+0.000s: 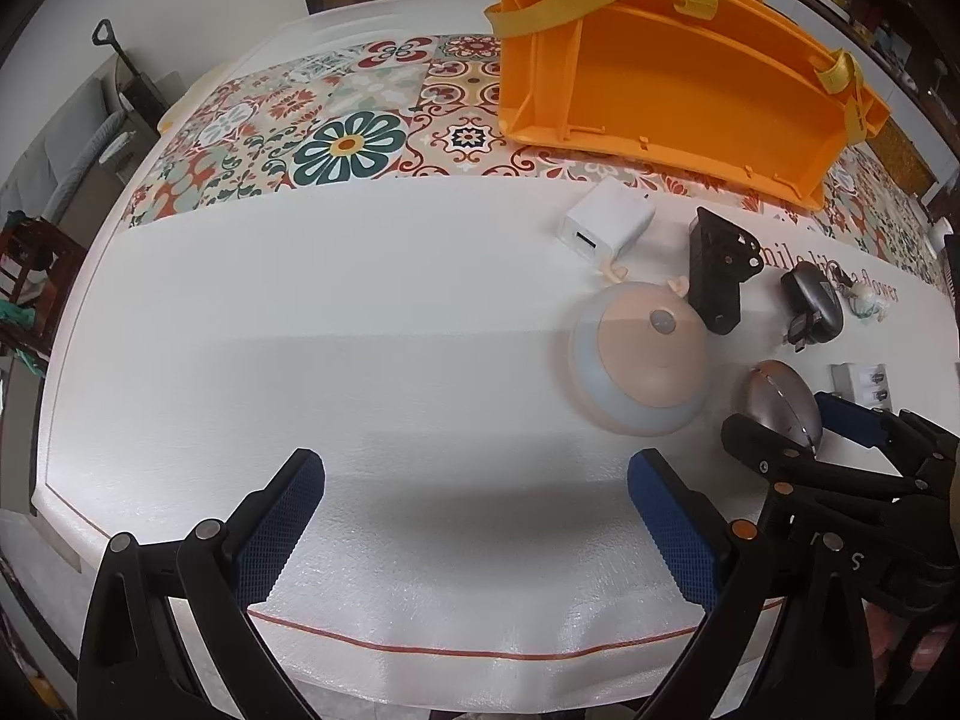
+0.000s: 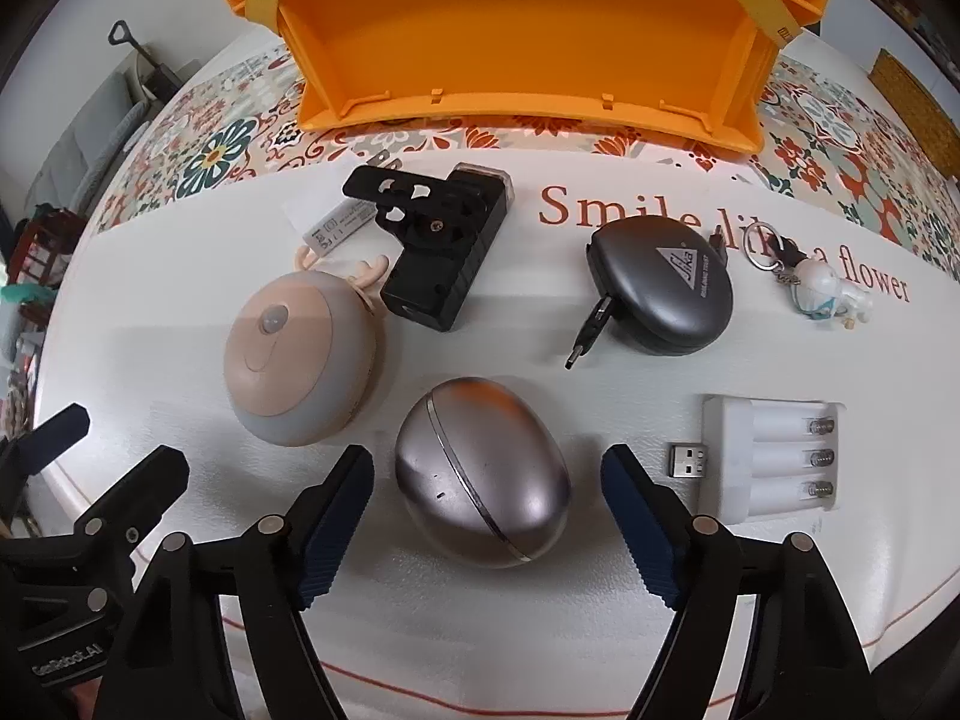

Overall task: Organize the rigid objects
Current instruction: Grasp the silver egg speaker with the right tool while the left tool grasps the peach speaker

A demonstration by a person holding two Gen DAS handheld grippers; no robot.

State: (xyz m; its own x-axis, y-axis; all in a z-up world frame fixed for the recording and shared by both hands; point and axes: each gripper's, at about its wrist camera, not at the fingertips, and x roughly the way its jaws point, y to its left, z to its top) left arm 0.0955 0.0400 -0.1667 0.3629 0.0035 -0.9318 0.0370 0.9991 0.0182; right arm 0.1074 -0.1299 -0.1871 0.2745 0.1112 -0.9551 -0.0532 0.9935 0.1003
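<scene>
- Right gripper (image 2: 487, 510) straddles the silver egg-shaped case (image 2: 480, 471) — pads apart, not touching it.
- Left gripper (image 1: 477, 522) gapes wide over bare white table (image 1: 360, 300).
- Orange bin (image 2: 510, 30) lies behind — empty.

In the right wrist view, the orange organizer (image 2: 528, 42) ran off the top edge. The black bracket (image 2: 438, 240) covered part of the white charger (image 2: 336, 225). Small print on the grey cable case (image 2: 663, 285) stayed unreadable. In the left wrist view, the right gripper (image 1: 780, 420) hid the silver case's (image 1: 780, 399) near side.
</scene>
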